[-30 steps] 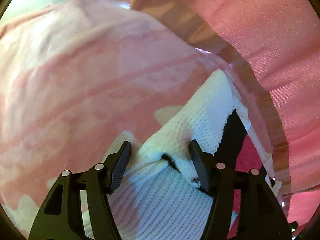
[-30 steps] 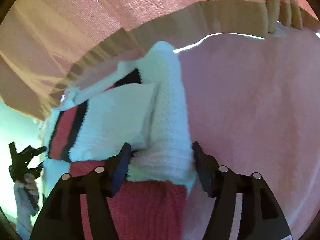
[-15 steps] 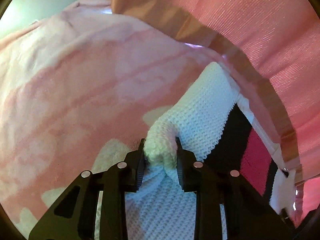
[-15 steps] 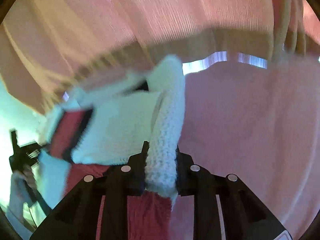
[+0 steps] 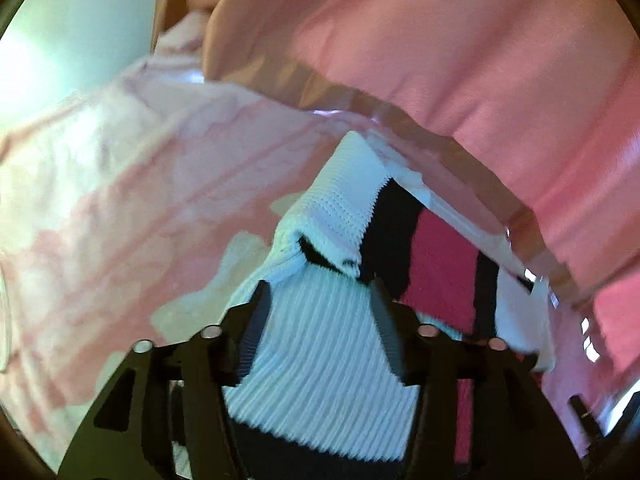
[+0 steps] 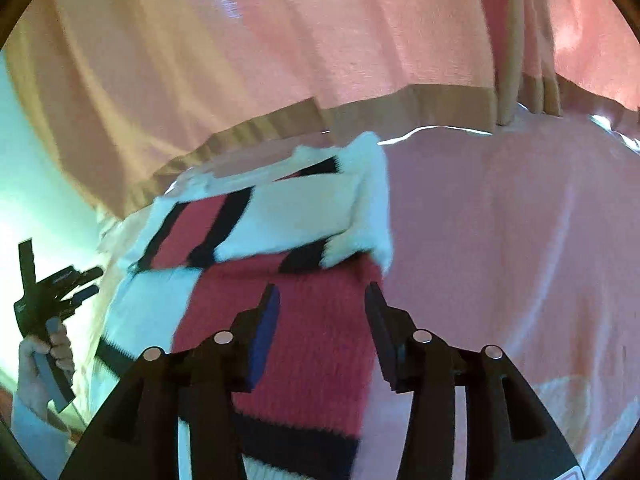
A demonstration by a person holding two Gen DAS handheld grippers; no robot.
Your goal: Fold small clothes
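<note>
A small knitted sweater (image 6: 280, 224) with white, red and black blocks lies on a pink patterned bedspread (image 6: 500, 240). One white sleeve (image 6: 372, 200) is folded in along its right edge. My right gripper (image 6: 320, 300) is open just above the red part, holding nothing. In the left wrist view the sweater's white ribbed part (image 5: 320, 340) lies between the fingers of my left gripper (image 5: 320, 308), which is open. The left gripper also shows in the right wrist view (image 6: 52, 292), held in a hand at the far left.
A pink curtain (image 6: 280, 48) with a tan hem hangs behind the bed, close to the sweater's far edge. It also shows in the left wrist view (image 5: 460, 60). A pale wall (image 5: 80, 20) is at the upper left.
Both grippers were shut on folds of the white knit half a second ago. Both have now opened and let go, and have pulled back a little. The sleeve lies folded in.
</note>
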